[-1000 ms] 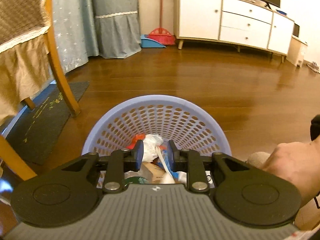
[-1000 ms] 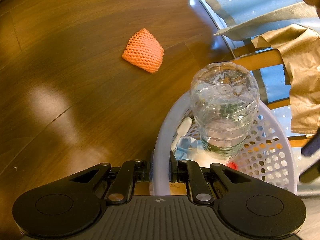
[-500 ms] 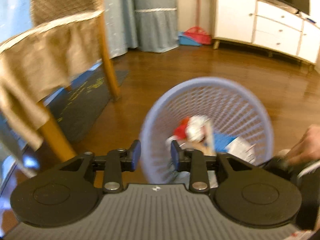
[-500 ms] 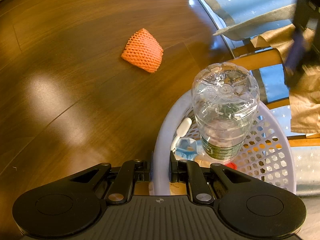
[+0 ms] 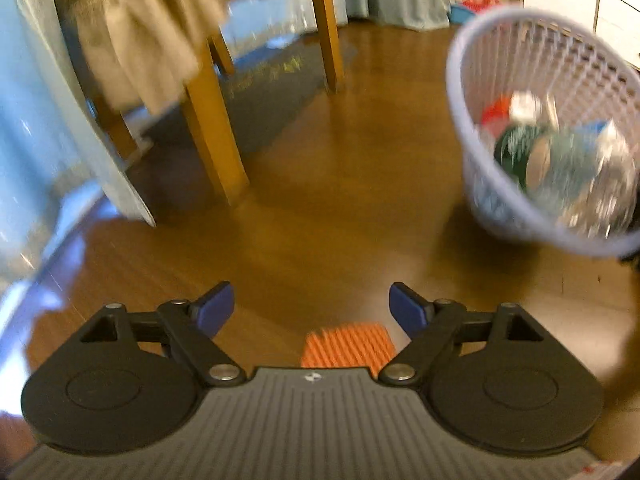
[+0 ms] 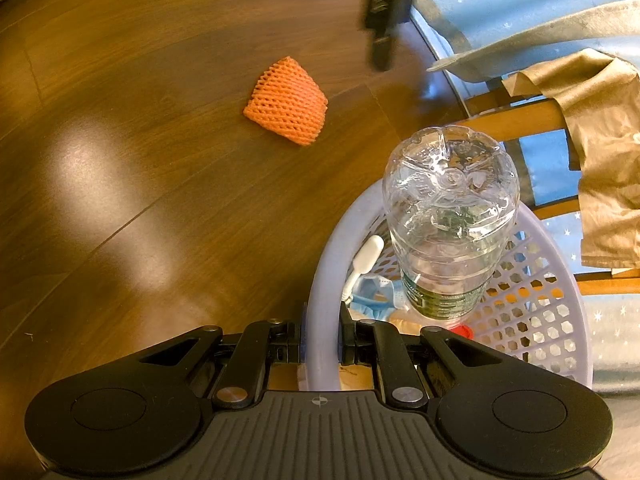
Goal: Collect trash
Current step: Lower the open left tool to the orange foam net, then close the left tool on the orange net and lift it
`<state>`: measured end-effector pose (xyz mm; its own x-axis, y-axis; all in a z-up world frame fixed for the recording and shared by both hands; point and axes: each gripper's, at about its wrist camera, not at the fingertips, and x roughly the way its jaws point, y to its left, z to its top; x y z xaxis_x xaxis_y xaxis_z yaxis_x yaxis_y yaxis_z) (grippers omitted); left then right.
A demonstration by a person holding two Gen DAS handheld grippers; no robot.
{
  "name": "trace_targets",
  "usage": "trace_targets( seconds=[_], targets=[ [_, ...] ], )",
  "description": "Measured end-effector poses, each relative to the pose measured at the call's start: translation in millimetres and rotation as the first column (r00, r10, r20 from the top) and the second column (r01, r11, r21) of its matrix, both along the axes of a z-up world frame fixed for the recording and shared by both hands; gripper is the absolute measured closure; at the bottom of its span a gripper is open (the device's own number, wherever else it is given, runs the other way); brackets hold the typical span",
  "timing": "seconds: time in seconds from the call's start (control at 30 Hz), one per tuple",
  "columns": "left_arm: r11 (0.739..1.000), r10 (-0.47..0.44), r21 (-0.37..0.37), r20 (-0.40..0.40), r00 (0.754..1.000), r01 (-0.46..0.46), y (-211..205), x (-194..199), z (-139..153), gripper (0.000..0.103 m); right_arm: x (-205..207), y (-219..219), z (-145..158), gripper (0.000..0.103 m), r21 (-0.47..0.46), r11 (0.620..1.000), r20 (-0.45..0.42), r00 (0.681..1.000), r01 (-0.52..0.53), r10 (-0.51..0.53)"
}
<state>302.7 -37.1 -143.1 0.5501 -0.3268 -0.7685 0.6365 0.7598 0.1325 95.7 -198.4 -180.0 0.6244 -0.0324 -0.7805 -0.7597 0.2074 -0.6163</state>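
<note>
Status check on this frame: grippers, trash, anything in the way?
Left gripper open, jaws just widened, above orange foam net. Right gripper shut on basket rim. Bottle upside down in basket. Floor around net clear.

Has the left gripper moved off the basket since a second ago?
Yes. The left gripper has swung away from the basket, which now sits at upper right, and down over the orange foam net; its jaws have just been opening, nothing between them.

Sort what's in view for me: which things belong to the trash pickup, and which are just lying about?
Part of the job:
- orange foam net on the floor, not yet picked up
- basket, rim pinched by the right claw
- plastic bottle, upside down in the basket
- left claw, open above the net

Just lying about:
- chair with tan cloth
- dark mat
</note>
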Motion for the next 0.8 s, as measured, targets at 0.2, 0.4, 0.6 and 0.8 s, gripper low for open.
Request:
trace_targets(
  seconds=[0.2, 0.4, 0.6, 0.8],
  targets=[
    [0.999, -0.016, 0.041, -0.074, 0.997, 0.019, 4.1, -8.7, -48.1, 0.022, 0.0, -0.8, 0.5, 0.093, 0.001, 1.000, 0.003, 1.000, 0.002, -0.002],
    [0.999, 0.003, 0.043, -0.125, 0.992, 0.002, 4.3, -6.9, -76.0, 0.019, -0.8, -1.1, 0.3, 0.093, 0.000, 1.000, 0.001, 1.000, -0.002, 0.002],
    [0.997, -0.008, 0.071, -0.149, 0.989, 0.018, -4.1, -11.8, -99.9, 0.016, 0.3, -0.8, 0.7, 0.093, 0.002, 1.000, 0.000, 1.000, -0.001, 0.001],
    [0.997, -0.002, 0.082, -0.171, 0.985, 0.017, -5.7, -15.1, -111.3, 0.022, 0.6, 0.6, 0.1, 0.093, 0.002, 1.000, -0.003, 1.000, -0.002, 0.002]
  ],
)
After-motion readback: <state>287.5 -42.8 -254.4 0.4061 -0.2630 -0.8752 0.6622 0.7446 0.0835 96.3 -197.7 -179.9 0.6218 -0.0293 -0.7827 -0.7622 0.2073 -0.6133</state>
